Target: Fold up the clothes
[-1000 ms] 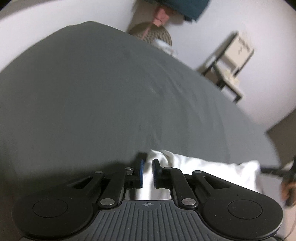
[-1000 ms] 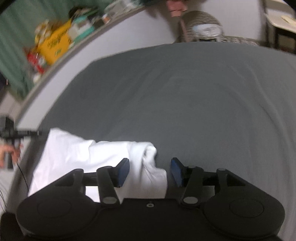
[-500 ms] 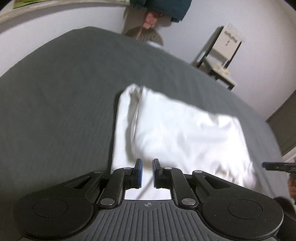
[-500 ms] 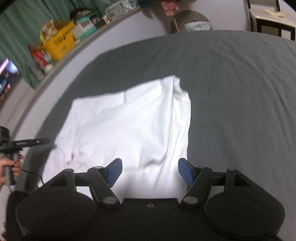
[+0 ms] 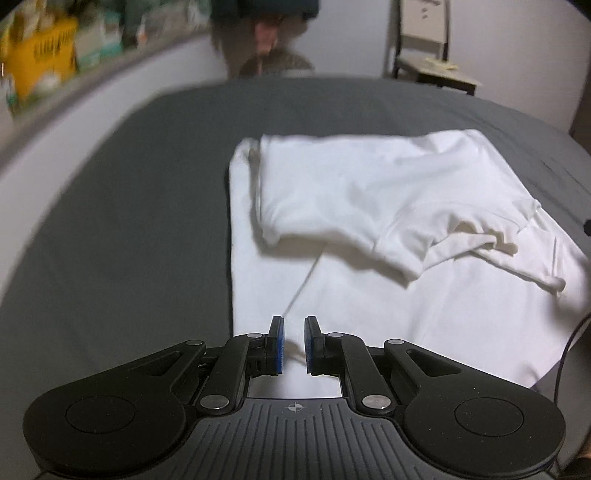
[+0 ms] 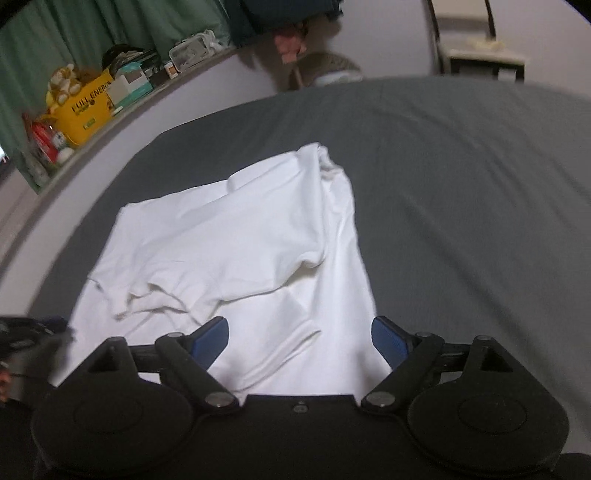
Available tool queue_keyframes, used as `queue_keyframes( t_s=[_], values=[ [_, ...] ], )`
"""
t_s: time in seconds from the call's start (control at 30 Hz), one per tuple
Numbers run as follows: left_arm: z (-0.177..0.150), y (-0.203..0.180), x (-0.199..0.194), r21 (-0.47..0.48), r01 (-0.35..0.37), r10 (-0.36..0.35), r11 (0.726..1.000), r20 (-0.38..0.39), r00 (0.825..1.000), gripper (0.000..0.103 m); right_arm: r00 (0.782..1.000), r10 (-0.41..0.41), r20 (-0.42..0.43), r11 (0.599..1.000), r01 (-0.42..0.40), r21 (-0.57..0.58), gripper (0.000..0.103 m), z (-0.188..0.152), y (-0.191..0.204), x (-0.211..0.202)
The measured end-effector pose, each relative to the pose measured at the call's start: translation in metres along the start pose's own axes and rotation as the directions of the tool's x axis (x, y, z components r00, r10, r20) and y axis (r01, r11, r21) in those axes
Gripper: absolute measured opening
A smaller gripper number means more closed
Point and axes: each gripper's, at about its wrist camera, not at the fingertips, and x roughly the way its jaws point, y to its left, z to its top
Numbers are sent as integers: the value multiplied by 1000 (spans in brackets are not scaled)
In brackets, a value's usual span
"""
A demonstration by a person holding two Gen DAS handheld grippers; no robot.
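Shirt: a white shirt (image 5: 369,229) lies on the grey bedsheet (image 5: 129,221), partly folded, its upper part doubled over the lower layer, with a sleeve bunched near one edge; seen also from the right wrist (image 6: 229,251).
Left gripper: the left gripper (image 5: 294,345) hovers over the near edge of the shirt; its blue-padded fingers (image 5: 277,345) stand close together with a narrow gap, nothing between them.
Right gripper: the right gripper (image 6: 301,338) sits above the near part of the shirt; its fingers (image 6: 208,338) are spread wide and hold nothing.
Bedsheet: dark grey, lightly creased, around the shirt on all visible sides.
Background: a ledge with a yellow box (image 6: 88,107) and other clutter, green curtains (image 6: 74,33), a chair (image 5: 424,55) by the wall.
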Motion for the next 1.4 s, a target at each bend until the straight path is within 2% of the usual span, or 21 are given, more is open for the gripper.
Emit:
queue_keyframes(
  t_s=[0.1, 0.17, 0.27, 0.37, 0.47, 0.57, 0.67, 0.83, 0.93, 1.0, 1.07, 1.13, 1.2, 1.27, 1.4],
  values=[
    [-3, -7, -12, 59, -11, 8, 998, 52, 999, 9, 998, 13, 54, 999, -15, 46, 88, -9, 1, 0],
    [-5, -10, -16, 83, -10, 5, 997, 60, 998, 9, 998, 12, 54, 999, -13, 30, 88, -13, 5, 4],
    [-8, -11, -23, 110, -15, 8, 994, 65, 998, 10, 998, -32, 46, 999, 34, -27, 89, -15, 14, 7],
    [-3, -13, -23, 128, -36, 31, 991, 42, 999, 10, 998, -51, 38, 998, 52, -40, 89, -16, 15, 8],
    [-2, -14, -11, 127, -69, 78, 989, -65, 995, 10, 996, -75, 38, 996, 76, -47, 89, -15, 15, 8],
    [-2, -6, -12, 71, -89, 94, 993, -70, 993, 10, 997, -69, 35, 997, 70, -39, 89, -15, 12, 8],
    [-4, 4, -18, 0, -26, 26, 1000, -32, 999, 10, 998, -54, 38, 998, 55, -29, 89, -16, 11, 7],
    [-10, 15, -28, -68, 14, -13, 998, 9, 1000, 10, 998, -36, 52, 999, 36, -7, 89, -16, 8, 5],
    [-12, 15, -38, -67, 11, -6, 998, 63, 998, 10, 998, -33, 53, 999, 33, 8, 89, -15, 6, 7],
    [-10, 10, -42, -34, 8, -5, 999, 76, 997, 10, 998, -32, 52, 999, 32, 15, 89, -15, 6, 8],
    [-5, 2, -41, 13, -10, 10, 1000, 47, 999, 10, 998, -30, 50, 999, 29, 18, 89, -16, 6, 9],
    [3, -3, -36, 24, -10, 11, 1000, -42, 999, 10, 998, -29, 50, 1000, 29, 11, 89, -17, 8, 10],
    [7, -5, -29, 28, 4, 0, 1000, -136, 991, 10, 998, -30, 47, 1000, 30, 0, 89, -17, 10, 12],
    [6, -4, -36, 25, 20, -18, 1000, -73, 997, 10, 999, -30, 39, 1000, 31, -6, 89, -17, 11, 14],
    [6, 1, -38, 39, 67, -66, 997, -20, 998, 10, 999, -25, 37, 1000, 25, 3, 89, -17, 8, 15]
  ],
)
